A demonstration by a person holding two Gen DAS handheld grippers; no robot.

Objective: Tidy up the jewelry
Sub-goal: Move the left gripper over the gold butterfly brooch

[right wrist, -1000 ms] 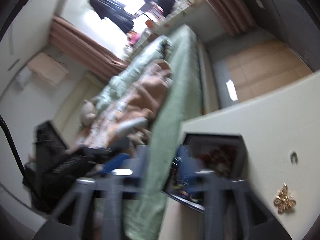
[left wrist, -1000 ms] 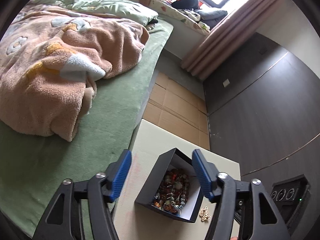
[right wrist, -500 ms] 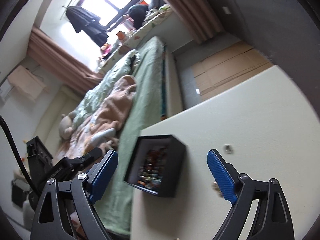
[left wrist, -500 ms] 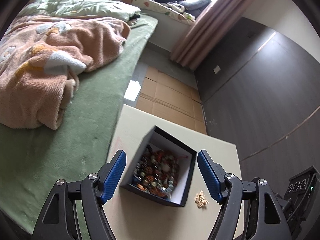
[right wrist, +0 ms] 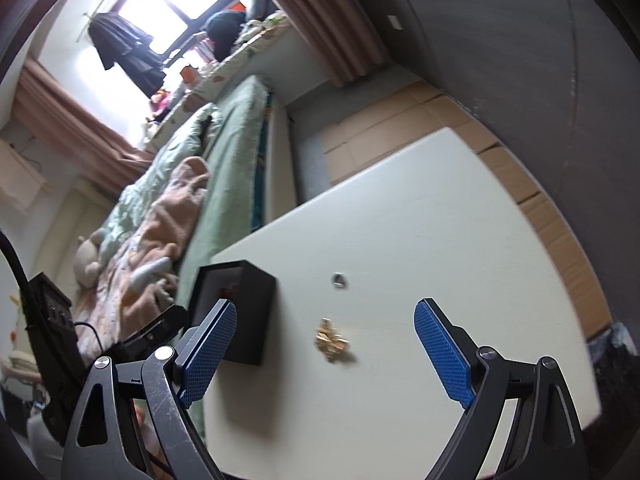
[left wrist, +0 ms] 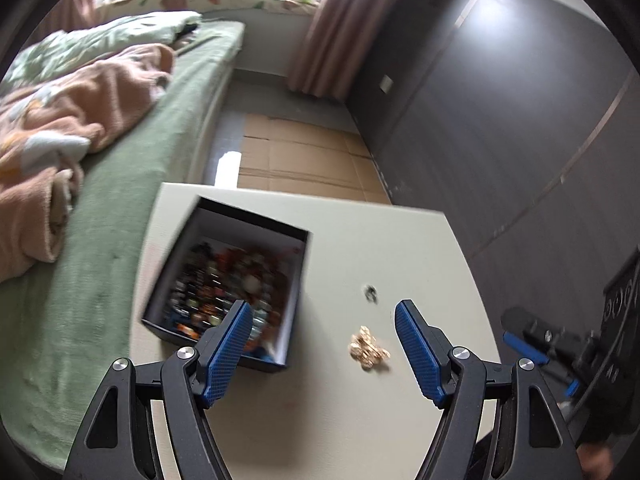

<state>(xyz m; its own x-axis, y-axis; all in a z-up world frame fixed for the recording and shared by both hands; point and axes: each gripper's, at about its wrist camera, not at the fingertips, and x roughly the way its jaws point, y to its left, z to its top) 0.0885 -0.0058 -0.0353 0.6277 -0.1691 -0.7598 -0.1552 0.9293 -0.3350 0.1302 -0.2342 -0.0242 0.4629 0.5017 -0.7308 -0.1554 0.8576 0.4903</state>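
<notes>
Lying flat on the pale table [left wrist: 304,420], a small gold filigree brooch [left wrist: 367,347] glints just beside the open black box [left wrist: 298,276] of blurred, many-coloured beads; a little silver ring [right wrist: 340,280] sits beyond it. Left gripper [left wrist: 324,350] and right gripper [right wrist: 326,350] both hover with jaws spread wide, empty, framing the brooch.

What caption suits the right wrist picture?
Open right gripper hovering above a gold brooch and small ring beside a black box on the table.
</notes>
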